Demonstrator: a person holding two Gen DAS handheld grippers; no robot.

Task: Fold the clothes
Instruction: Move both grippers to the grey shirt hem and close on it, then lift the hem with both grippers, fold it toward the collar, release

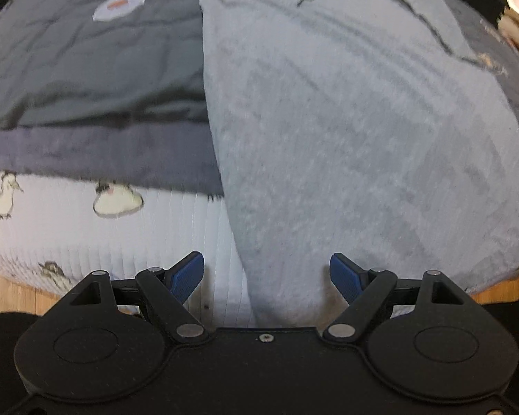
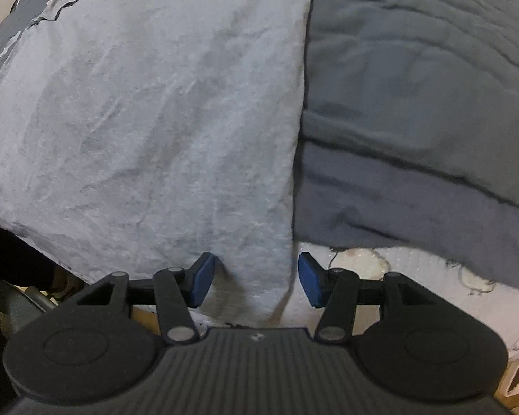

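A light grey garment [image 1: 346, 121] lies spread flat on a bed, its near end hanging over the bed's front edge. It also shows in the right wrist view [image 2: 162, 110]. My left gripper [image 1: 266, 276] is open, its blue pads either side of the garment's near left corner. My right gripper [image 2: 256, 280] is open around the garment's near right corner, with cloth between the pads.
A dark grey quilt [image 1: 86, 62] covers the bed, with a blue-grey blanket [image 2: 415, 207] at its front edge. A white sheet with duck prints [image 1: 117, 200] hangs below. Wooden floor [image 1: 10, 297] shows beneath.
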